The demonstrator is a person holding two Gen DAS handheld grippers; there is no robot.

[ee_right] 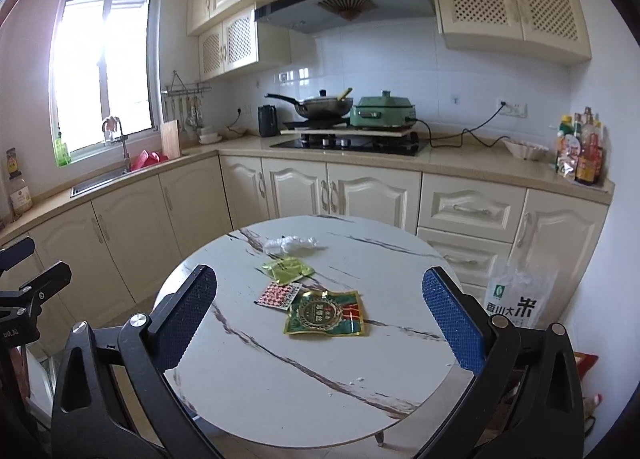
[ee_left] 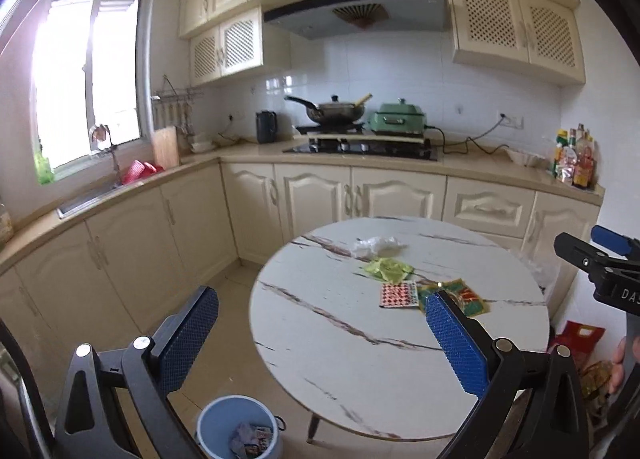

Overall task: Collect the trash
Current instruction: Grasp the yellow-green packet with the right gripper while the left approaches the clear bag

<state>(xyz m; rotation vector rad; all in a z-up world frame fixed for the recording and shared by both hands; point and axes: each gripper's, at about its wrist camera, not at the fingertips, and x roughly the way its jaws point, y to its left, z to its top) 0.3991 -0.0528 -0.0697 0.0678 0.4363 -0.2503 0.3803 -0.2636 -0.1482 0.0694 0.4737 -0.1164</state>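
Several pieces of trash lie on the round marble table (ee_right: pixel 280 379): a green and gold snack packet (ee_right: pixel 326 313), a red-dotted wrapper (ee_right: pixel 278 295), a yellow-green wrapper (ee_right: pixel 287 269) and a crumpled clear plastic wrap (ee_right: pixel 290 243). They also show in the left wrist view: snack packet (ee_left: pixel 466 293), dotted wrapper (ee_left: pixel 398 294), yellow-green wrapper (ee_left: pixel 387 269), plastic wrap (ee_left: pixel 376 245). A blue bin (ee_left: pixel 236 429) with some trash inside stands on the floor at the table's left front. My left gripper (ee_left: pixel 322 333) and right gripper (ee_right: pixel 320 315) are both open and empty, held above the table's near side.
Cream cabinets and a counter run along the back and left, with a stove (ee_right: pixel 348 145), wok, green cooker, kettle and bottles (ee_right: pixel 582 153). A rice bag (ee_right: pixel 520 299) leans by the cabinets at right. A red bag (ee_left: pixel 580 339) sits on the floor.
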